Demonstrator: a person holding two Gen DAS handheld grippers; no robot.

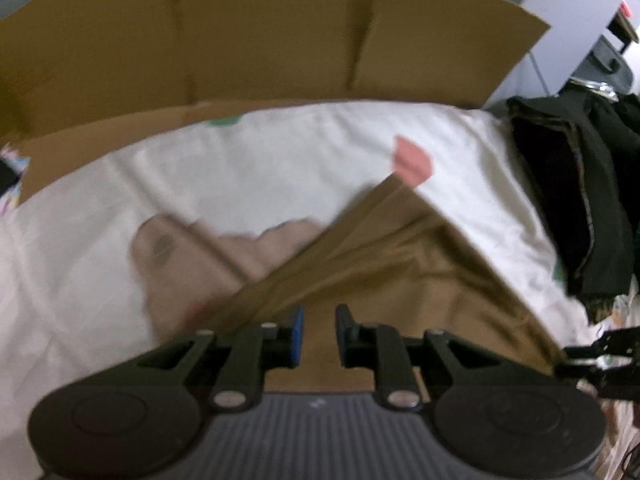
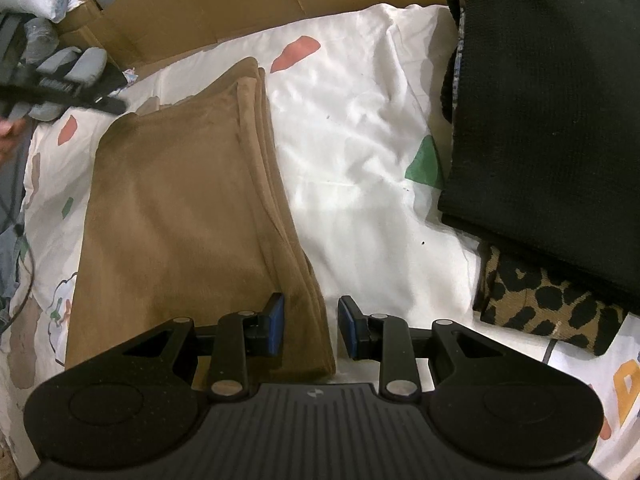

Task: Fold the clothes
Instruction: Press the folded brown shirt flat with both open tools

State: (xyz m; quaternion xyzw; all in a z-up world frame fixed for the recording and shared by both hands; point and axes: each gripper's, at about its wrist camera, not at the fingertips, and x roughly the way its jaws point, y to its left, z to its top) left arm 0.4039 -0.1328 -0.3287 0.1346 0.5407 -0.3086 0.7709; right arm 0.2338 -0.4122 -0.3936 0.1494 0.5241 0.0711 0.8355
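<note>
Now folded brown garment [image 2: 188, 216] lies on sheet [image 2: 360, 152].

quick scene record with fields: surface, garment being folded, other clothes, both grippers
surface: white patterned sheet, cardboard behind it
garment: brown garment, folded into a long stack, lying flat
other clothes: black garment on a leopard-print piece, at the right
left gripper: jaws apart, nothing pinched, above the brown cloth
right gripper: open, straddling the brown stack's right edge
</note>
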